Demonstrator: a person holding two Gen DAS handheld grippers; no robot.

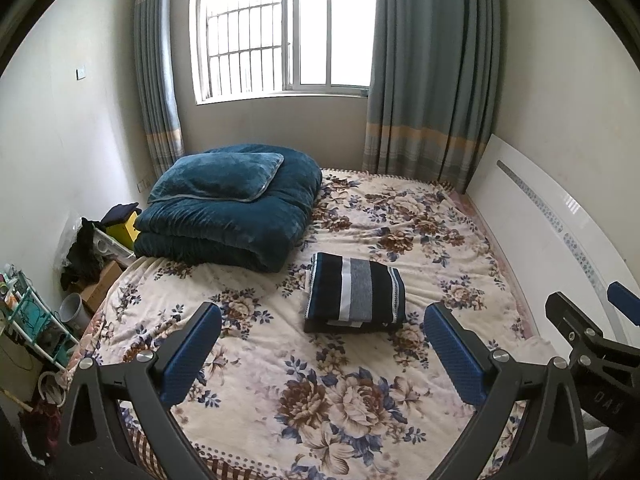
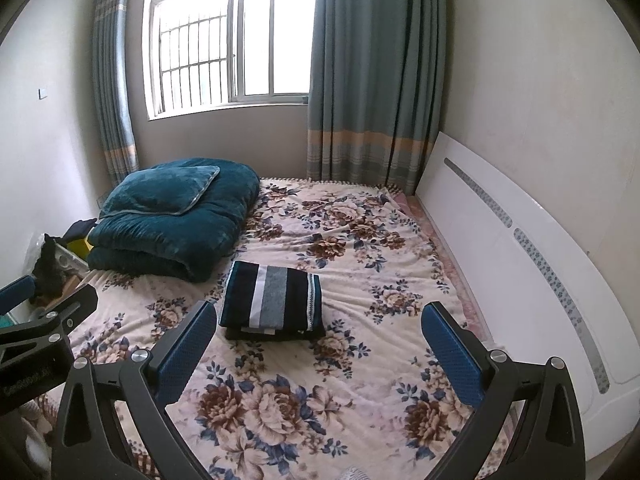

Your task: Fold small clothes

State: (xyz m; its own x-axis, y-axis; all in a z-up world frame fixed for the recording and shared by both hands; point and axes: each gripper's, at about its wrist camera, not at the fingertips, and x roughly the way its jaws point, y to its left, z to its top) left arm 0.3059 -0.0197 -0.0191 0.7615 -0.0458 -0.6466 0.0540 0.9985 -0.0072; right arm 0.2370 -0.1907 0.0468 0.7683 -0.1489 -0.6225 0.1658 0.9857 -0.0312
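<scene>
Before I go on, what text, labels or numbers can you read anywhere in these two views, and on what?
On the right gripper's black body in the left wrist view: embossed letters, seen upside down, perhaps "DAS"; not surely readable.
On the left gripper's black body in the right wrist view: a line of small print, too blurred to read.
Striped folded garment: a small white tag at its near edge, nothing readable.
No other text shows.

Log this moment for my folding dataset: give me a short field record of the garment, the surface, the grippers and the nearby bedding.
garment: dark striped folded cloth, lying flat, folded into a neat rectangle
surface: floral cream bedspread
left hand-held gripper: open, empty, short of the garment
right hand-held gripper: open, empty, short of the garment
bedding: folded teal plush quilt with teal pillow on top, behind the garment
</scene>
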